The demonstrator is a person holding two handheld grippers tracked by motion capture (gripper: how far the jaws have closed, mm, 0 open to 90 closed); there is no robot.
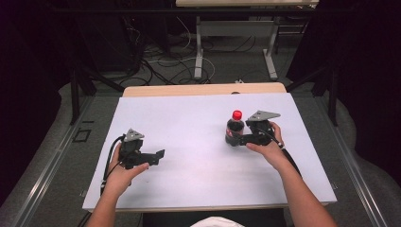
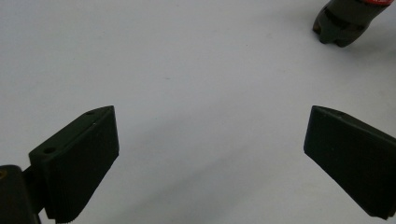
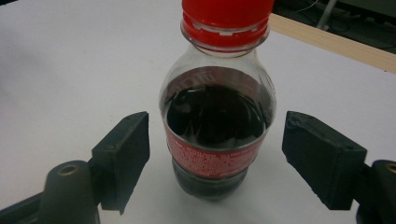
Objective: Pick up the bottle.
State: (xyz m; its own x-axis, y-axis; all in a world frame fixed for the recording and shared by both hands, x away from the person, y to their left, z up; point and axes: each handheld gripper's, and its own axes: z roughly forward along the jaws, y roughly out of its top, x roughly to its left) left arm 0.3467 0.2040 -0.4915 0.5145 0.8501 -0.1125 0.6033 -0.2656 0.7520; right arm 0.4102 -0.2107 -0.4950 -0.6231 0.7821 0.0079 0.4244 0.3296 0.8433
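Note:
A small cola bottle (image 1: 234, 127) with a red cap and red label stands upright on the white table top (image 1: 189, 118), right of centre. My right gripper (image 1: 239, 139) reaches it from the right, held by the person's right hand. In the right gripper view the bottle (image 3: 217, 140) stands between the two jaws of that gripper (image 3: 217, 128), with a gap on each side, so the pads do not press it. My left gripper (image 1: 160, 156) rests low at the left, open with nothing between its jaws (image 2: 210, 121). The bottle's base (image 2: 343, 21) shows far off in the left gripper view.
A strip of bare wood (image 1: 203, 89) runs along the table's far edge. Beyond it the floor holds loose cables (image 1: 161, 66) and the legs of another desk (image 1: 199, 47). Dark curtains close in both sides.

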